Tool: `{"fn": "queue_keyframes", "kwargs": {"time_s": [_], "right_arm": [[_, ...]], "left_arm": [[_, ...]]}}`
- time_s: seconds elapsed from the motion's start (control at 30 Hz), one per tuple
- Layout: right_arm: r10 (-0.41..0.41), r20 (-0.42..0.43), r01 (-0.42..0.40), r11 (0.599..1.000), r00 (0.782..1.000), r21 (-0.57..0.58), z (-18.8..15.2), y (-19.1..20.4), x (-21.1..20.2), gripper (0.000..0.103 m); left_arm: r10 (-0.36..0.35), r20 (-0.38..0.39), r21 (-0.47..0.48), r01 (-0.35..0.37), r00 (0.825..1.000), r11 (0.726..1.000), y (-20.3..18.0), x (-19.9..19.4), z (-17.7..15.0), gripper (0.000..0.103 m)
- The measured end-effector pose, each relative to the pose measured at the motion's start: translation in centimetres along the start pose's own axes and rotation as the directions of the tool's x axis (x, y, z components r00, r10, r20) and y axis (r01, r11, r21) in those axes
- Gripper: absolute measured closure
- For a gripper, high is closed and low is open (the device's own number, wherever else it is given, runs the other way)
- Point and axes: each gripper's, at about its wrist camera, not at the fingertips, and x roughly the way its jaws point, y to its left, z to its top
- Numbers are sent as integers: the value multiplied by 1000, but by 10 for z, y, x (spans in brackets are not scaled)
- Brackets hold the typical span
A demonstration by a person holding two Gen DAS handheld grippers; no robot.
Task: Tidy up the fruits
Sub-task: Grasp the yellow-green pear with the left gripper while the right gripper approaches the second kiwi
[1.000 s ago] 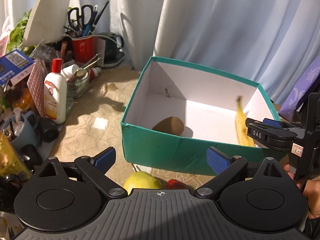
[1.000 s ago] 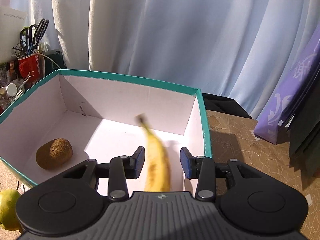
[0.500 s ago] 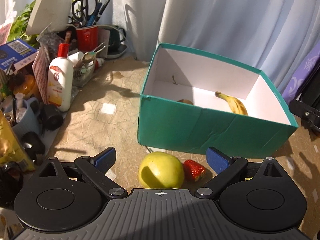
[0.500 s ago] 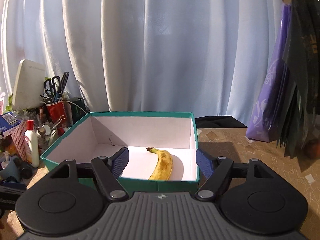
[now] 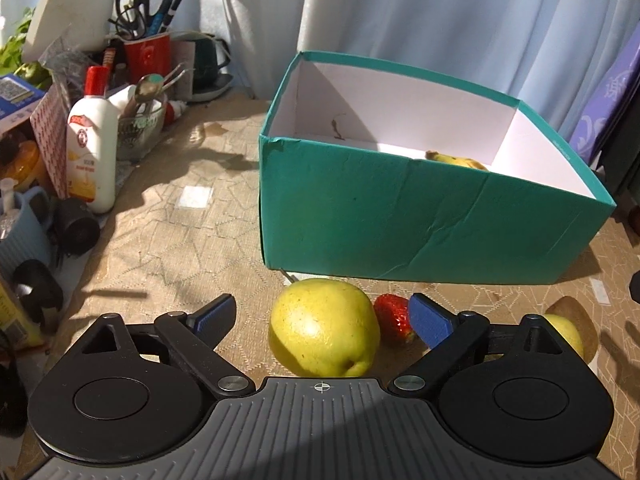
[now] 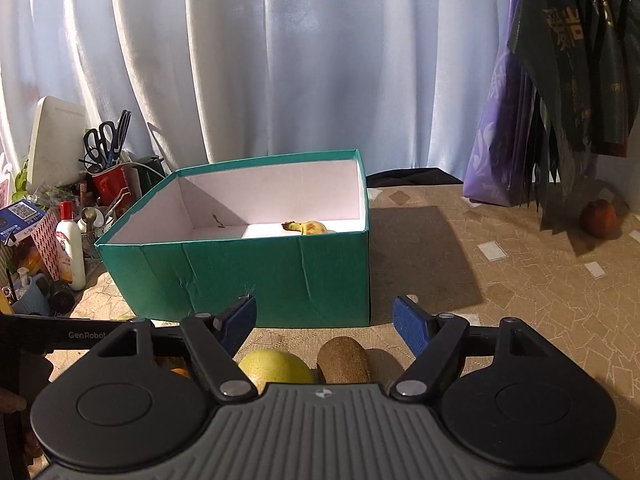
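A teal box (image 5: pixel 420 216) with a white inside stands on the table, and a banana (image 5: pixel 456 159) lies in it. In front of the box a yellow-green pear (image 5: pixel 324 328) and a strawberry (image 5: pixel 394 318) lie side by side. My left gripper (image 5: pixel 322 316) hangs over the pear, its jaws closing, the pads still clear of the fruit. In the right wrist view the box (image 6: pixel 248 276) holds the banana (image 6: pixel 310 227). My right gripper (image 6: pixel 324 320) is open above another pear (image 6: pixel 276 368) and a kiwi (image 6: pixel 344 358).
Left of the box stand a white bottle (image 5: pixel 93 152), a red cup with scissors (image 5: pixel 148 54) and other clutter. A second pear (image 5: pixel 566 334) and a kiwi edge lie at the right. A purple bag (image 6: pixel 496 136), dark bags and a round reddish fruit (image 6: pixel 599 218) stand at the far right.
The banana left my right gripper and lies in the box; that gripper opened and drew back from the box. My left gripper sank toward the pear and strawberry, its jaws narrowing.
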Motion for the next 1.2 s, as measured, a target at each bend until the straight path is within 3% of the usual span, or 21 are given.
{"fn": "queue_keyframes", "kwargs": {"time_s": [0.23, 0.43, 0.67, 1.0, 1.2], "right_arm": [[-12, -18, 12, 1000, 1000, -6, 0, 1, 4, 27], [-15, -33, 14, 1000, 999, -10, 2, 2, 10, 27], [-13, -31, 13, 1000, 999, -25, 5, 4, 11, 26], [-2, -46, 1, 1000, 999, -24, 5, 5, 14, 24], [-12, -62, 11, 1000, 998, -27, 2, 3, 13, 24]], "left_arm": [[26, -69, -26, -27, 997, 999, 4, 21, 1, 20], [39, -71, -45, -42, 997, 998, 5, 26, 4, 18], [-35, -128, -123, 20, 991, 992, 11, 25, 6, 35], [-11, -108, -70, 4, 994, 998, 6, 27, 5, 34], [-22, -116, -97, 10, 993, 995, 10, 23, 3, 36]]}}
